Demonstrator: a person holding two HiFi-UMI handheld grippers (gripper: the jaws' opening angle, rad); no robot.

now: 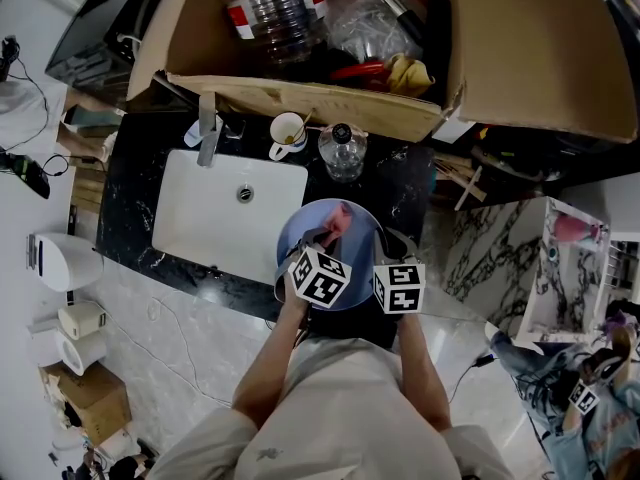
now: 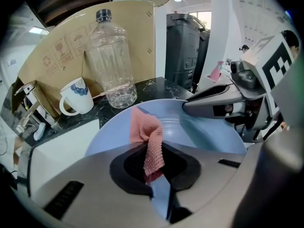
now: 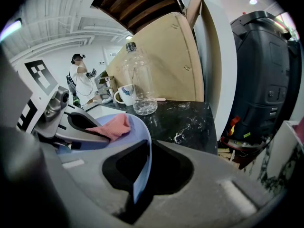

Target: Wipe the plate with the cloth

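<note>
Over the black counter [image 1: 400, 183], just right of the white sink [image 1: 215, 213], I hold the blue plate [image 3: 141, 163] up in the air. My right gripper [image 3: 142, 182] is clamped on its near rim, and the edge runs straight down between the jaws. The pink cloth [image 2: 148, 139] lies bunched on the plate's face, with its tail pinched in my left gripper [image 2: 154, 172].

I judge the wiping is under way or just starting: both grips are set and the cloth is on the plate. The next move calls for dragging the cloth across the face with light downward pressure. Meanwhile the right gripper must hold the rim steady so the plate does not tip or slip.

From my head, the two marker cubes cover both sets of jaws and the near half of the plate. I cannot tell how much of the plate is already clean, or how firmly the cloth presses on it.
</note>
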